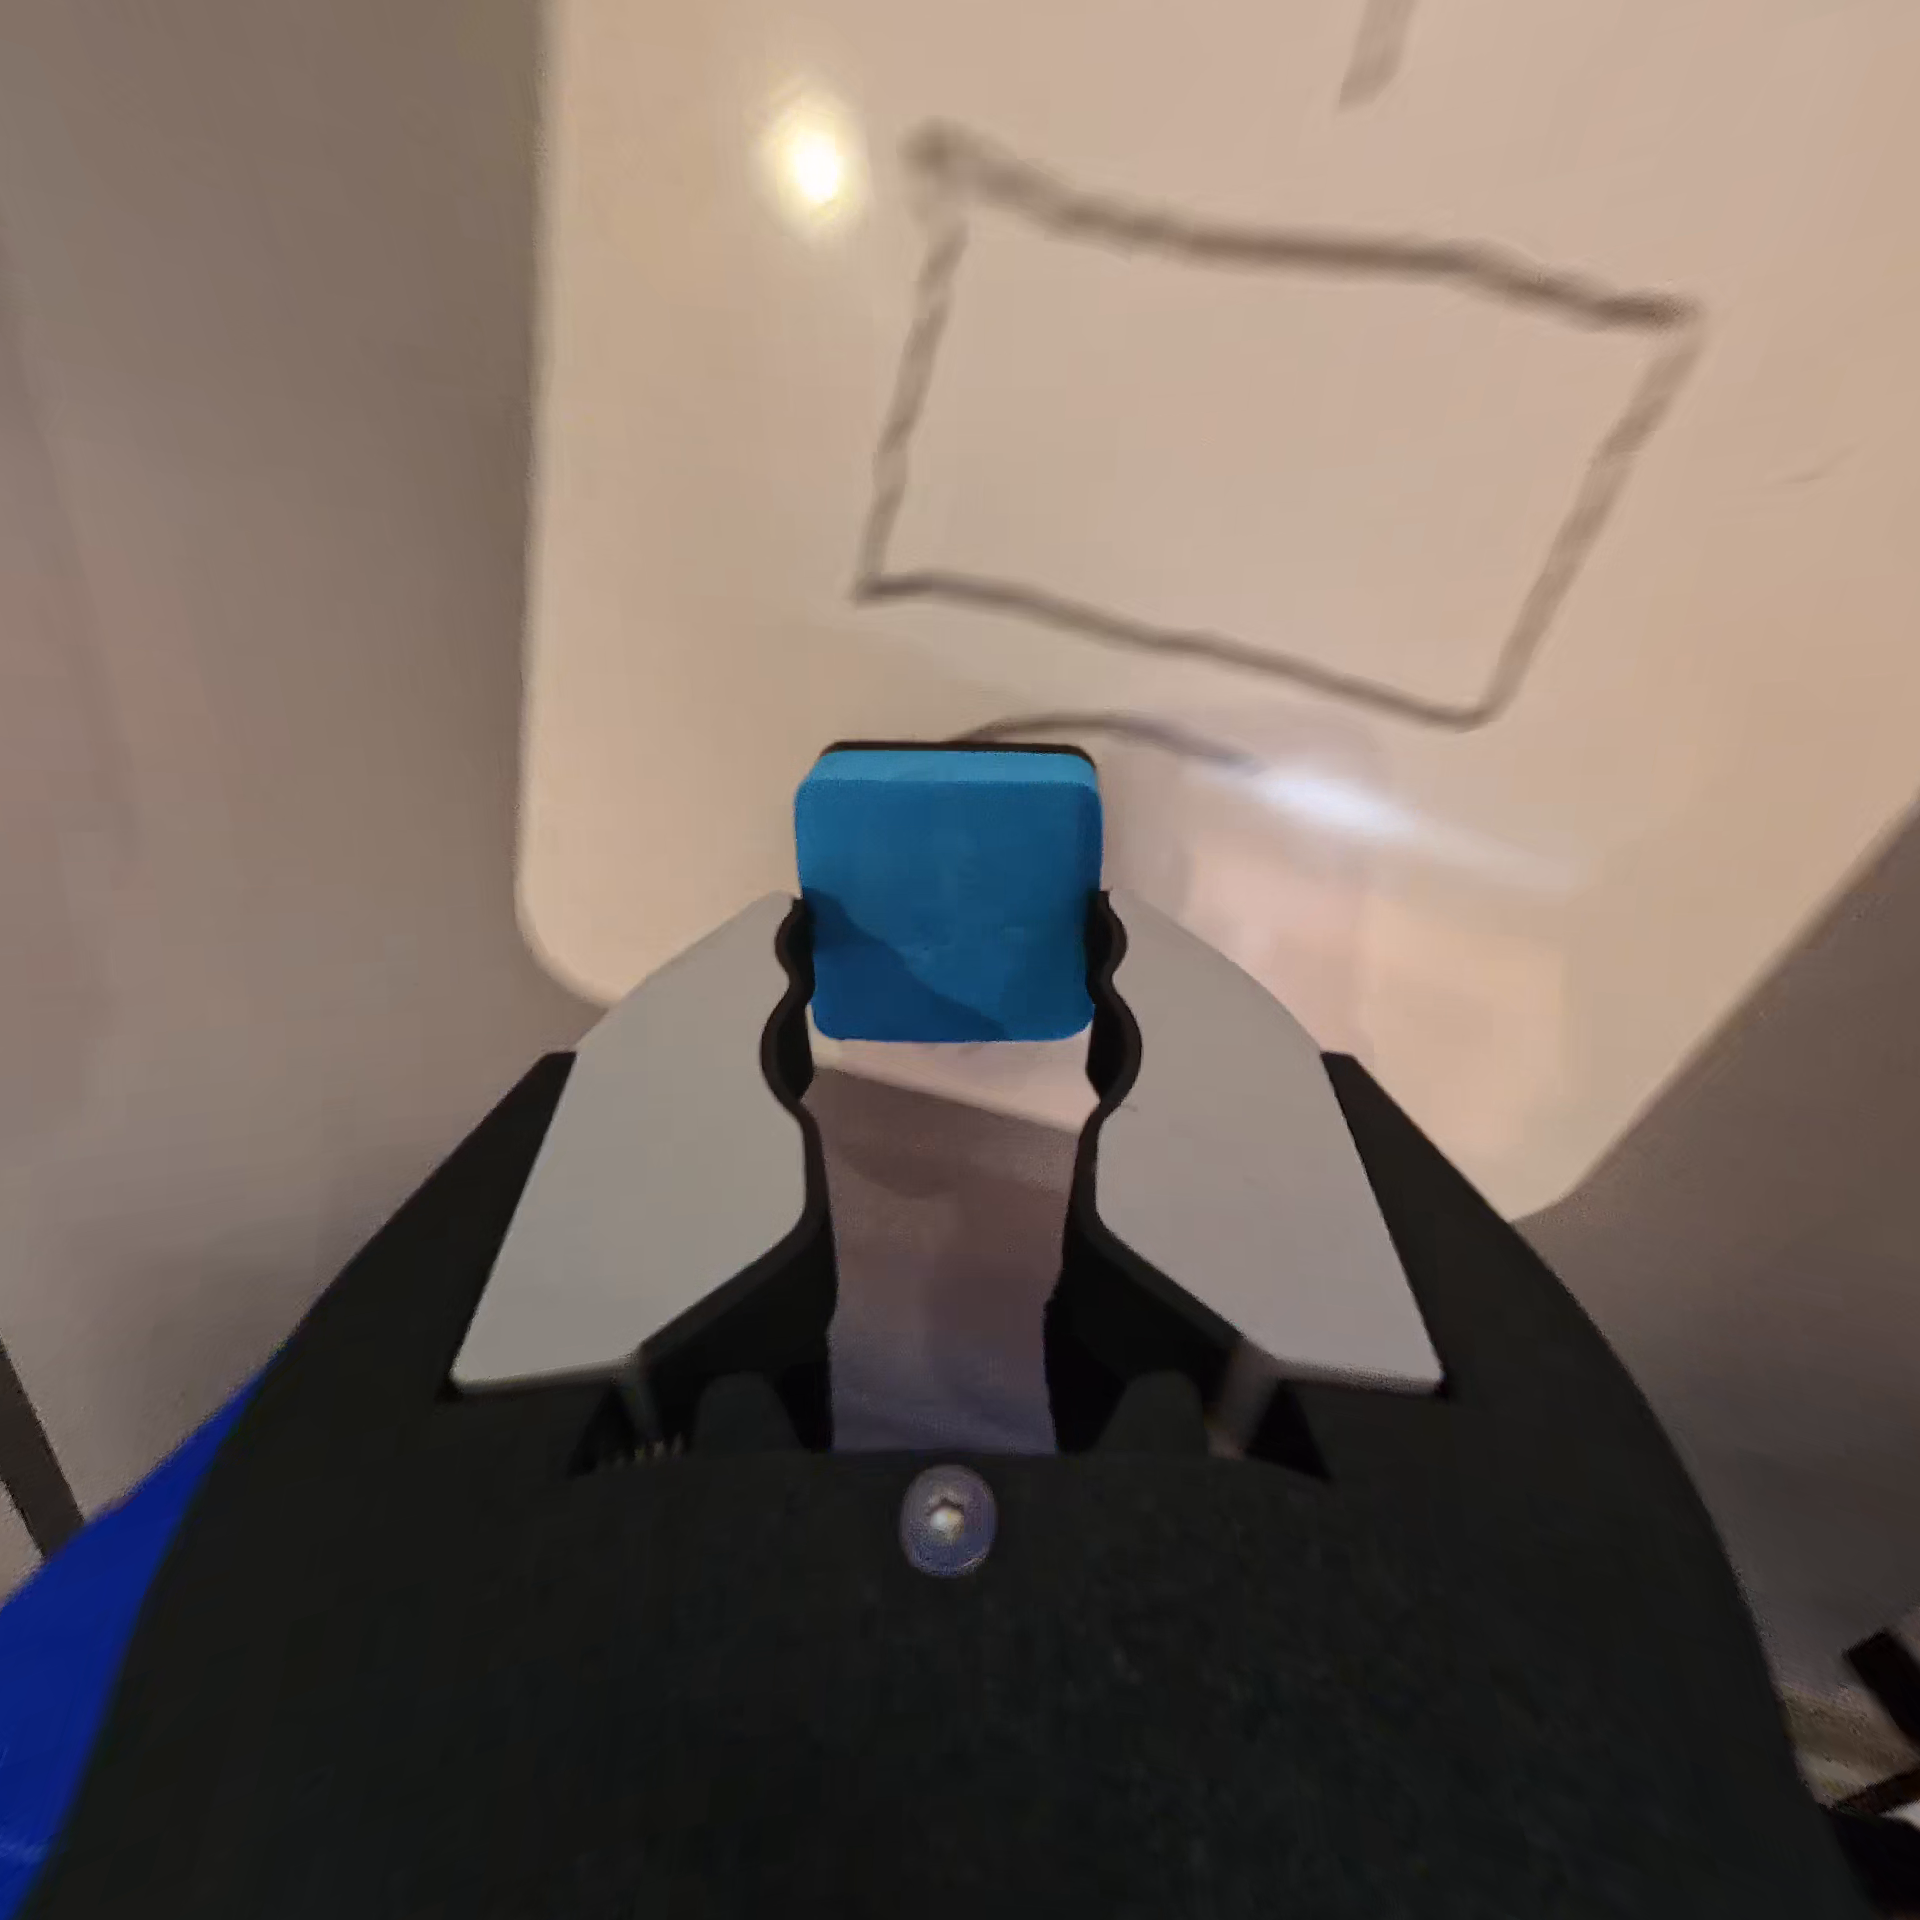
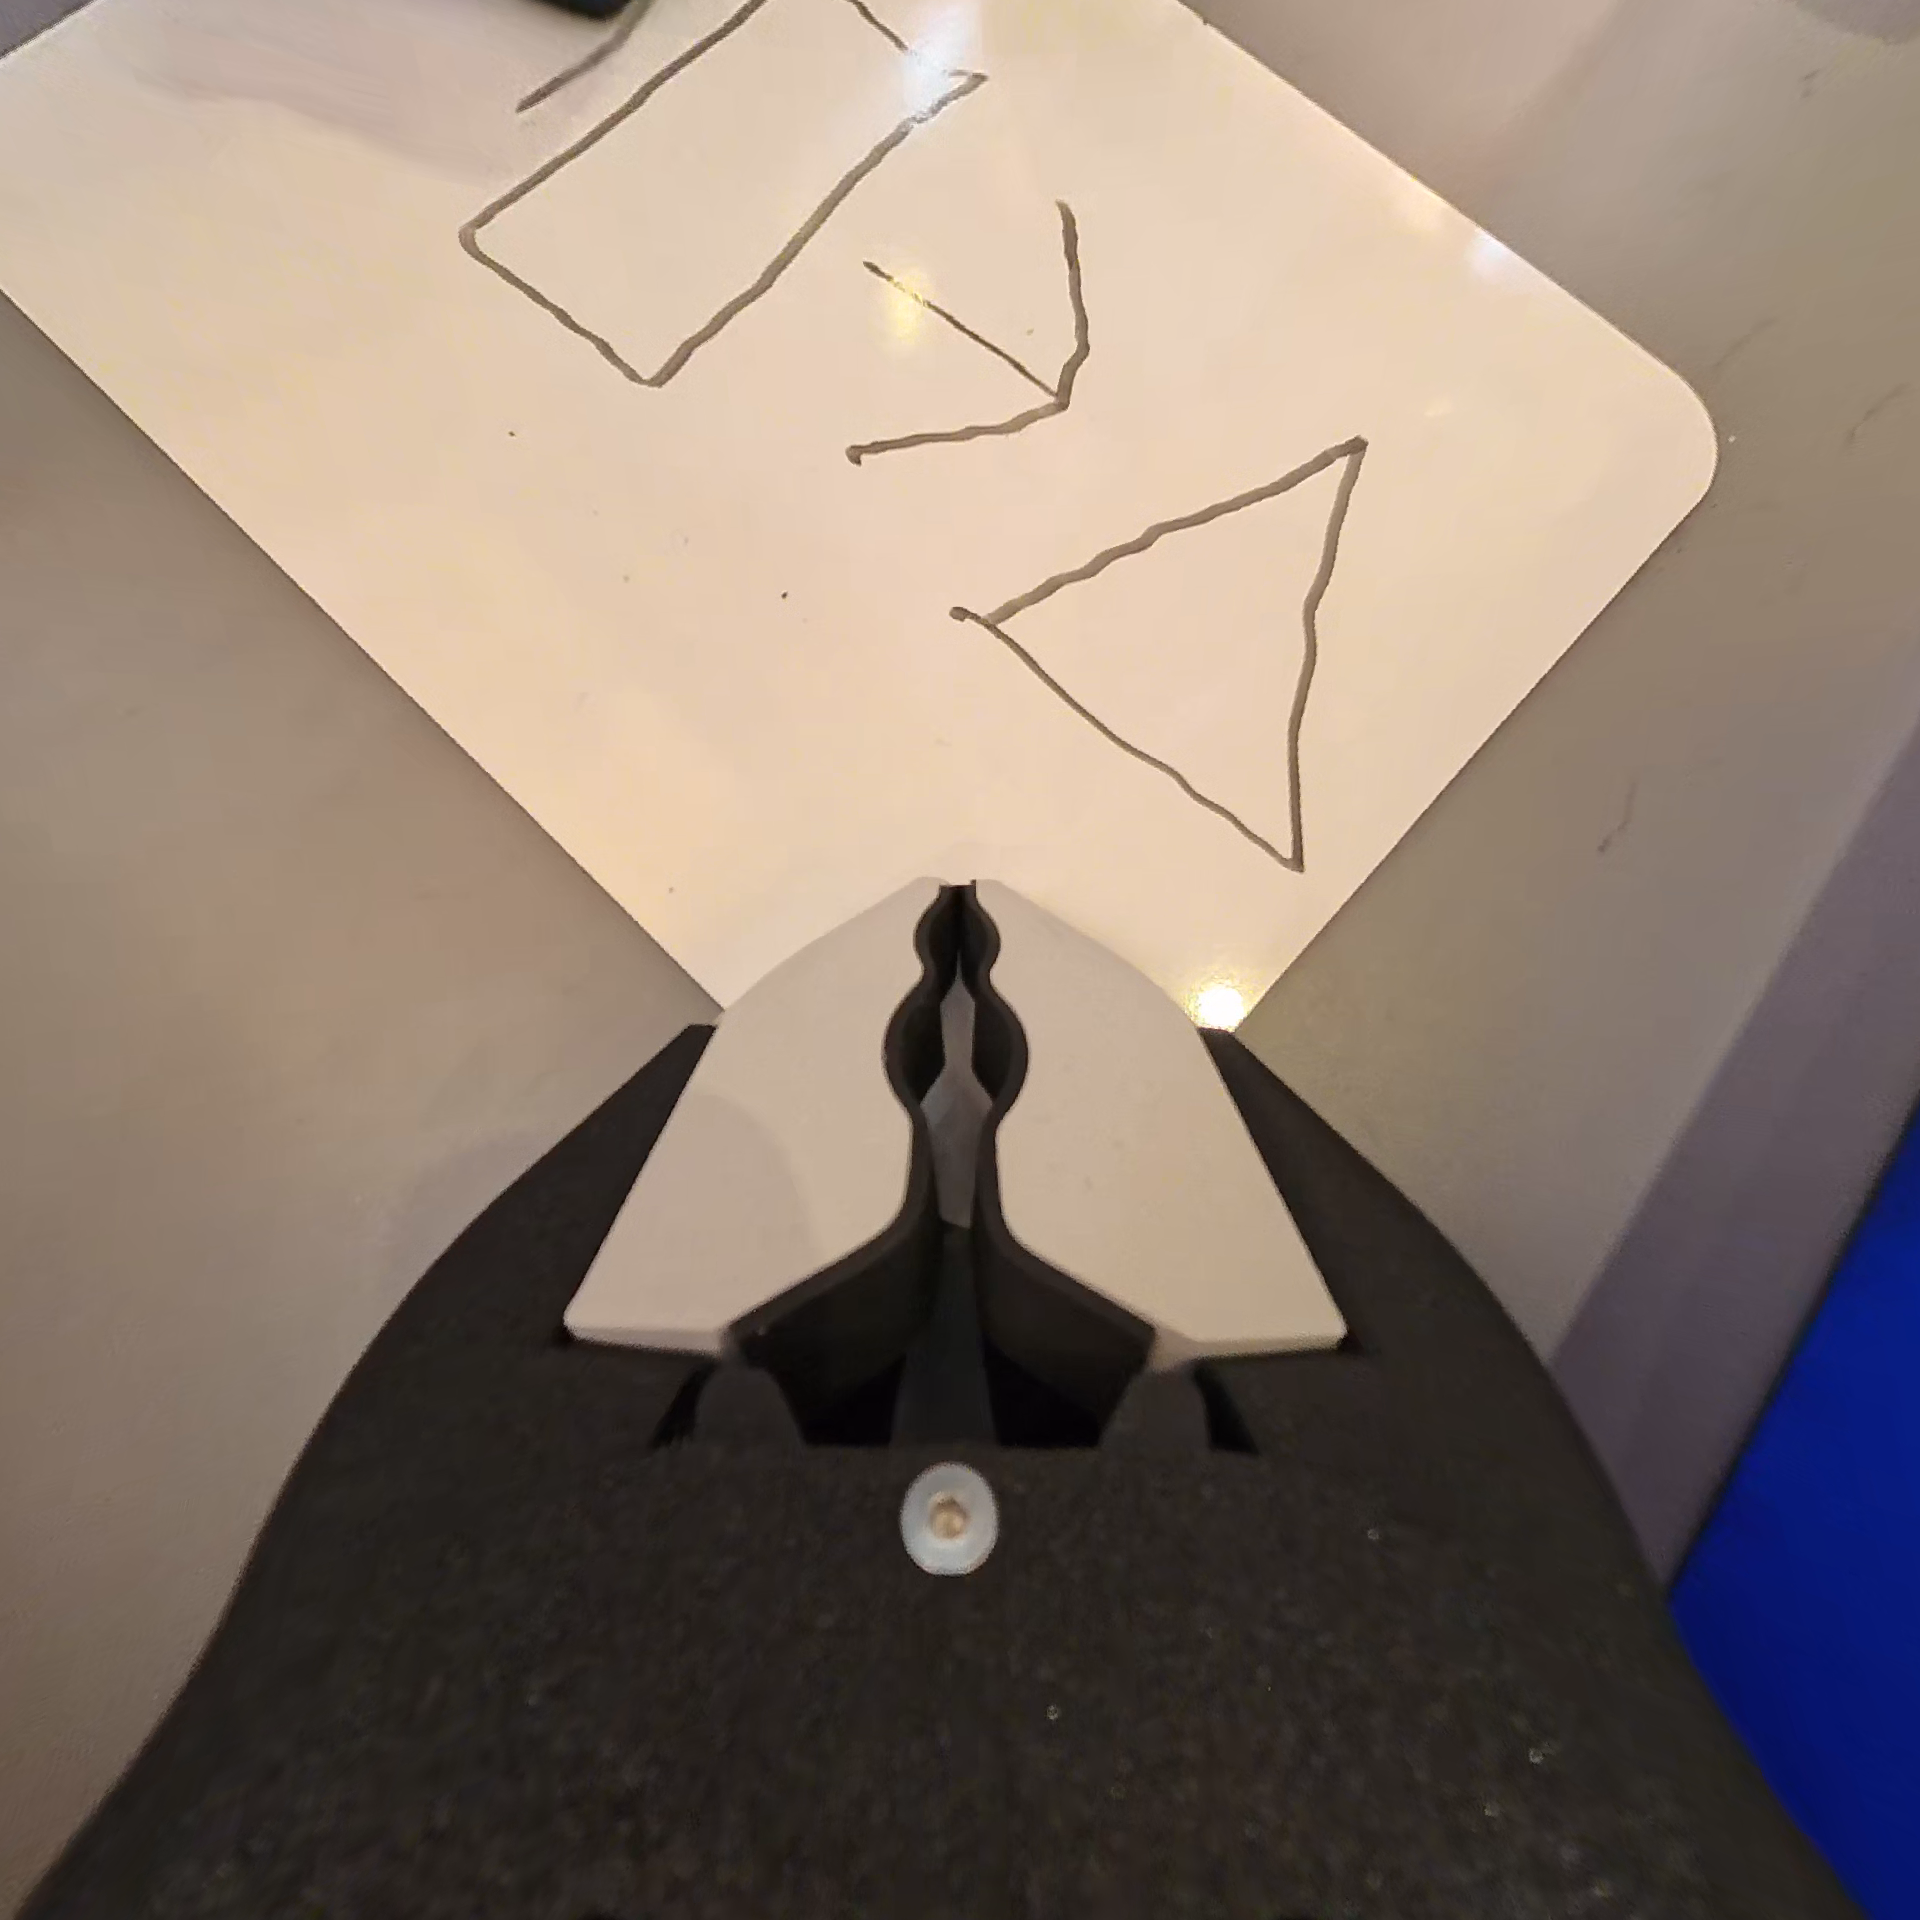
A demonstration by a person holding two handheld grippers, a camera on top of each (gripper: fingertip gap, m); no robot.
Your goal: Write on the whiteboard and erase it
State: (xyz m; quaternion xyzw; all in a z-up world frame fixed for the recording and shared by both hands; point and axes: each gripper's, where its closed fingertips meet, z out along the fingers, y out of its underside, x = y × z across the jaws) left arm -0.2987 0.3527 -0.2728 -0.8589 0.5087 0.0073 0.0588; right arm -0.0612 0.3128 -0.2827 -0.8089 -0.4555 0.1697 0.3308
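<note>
Eraser (image 1: pixel 945 904) in my left fingers (image 1: pixel 1112 966), a blue block with a dark felt face pointing away from me, clamped on both flanks and riding just over the near part of the whiteboard (image 2: pixel 727 623). Whether the felt is actually touching the surface I can't tell; the view is smeared with motion. My right fingers (image 2: pixel 1029 997) are clenched on nothing, tips together, hovering above the near corner of the board and well out of the way.

The board lies flat on the grey desk (image 2: pixel 208 831), and there's plenty left on it: a rectangle (image 1: pixel 1247 436) straight ahead of the eraser, an arrow (image 2: pixel 997 343) beyond that, a triangle (image 2: pixel 1195 665) nearest my right hand, plus a stray stroke (image 1: pixel 1122 732) just past the felt. A pale smudged patch beside it looks like wiped ground, so I'd say erasing has begun and most of it remains.

To do this well, I want the felt flat on the board, not tipped on an edge, with steady downward pressure and long overlapping passes through the rectangle's sides. The grip sits low on the block, so pushing too hard could lever it out; firm, not forceful. The board may slide on the smooth desk, so my right hand could pin that near corner. Then on toward arrow and triangle.
</note>
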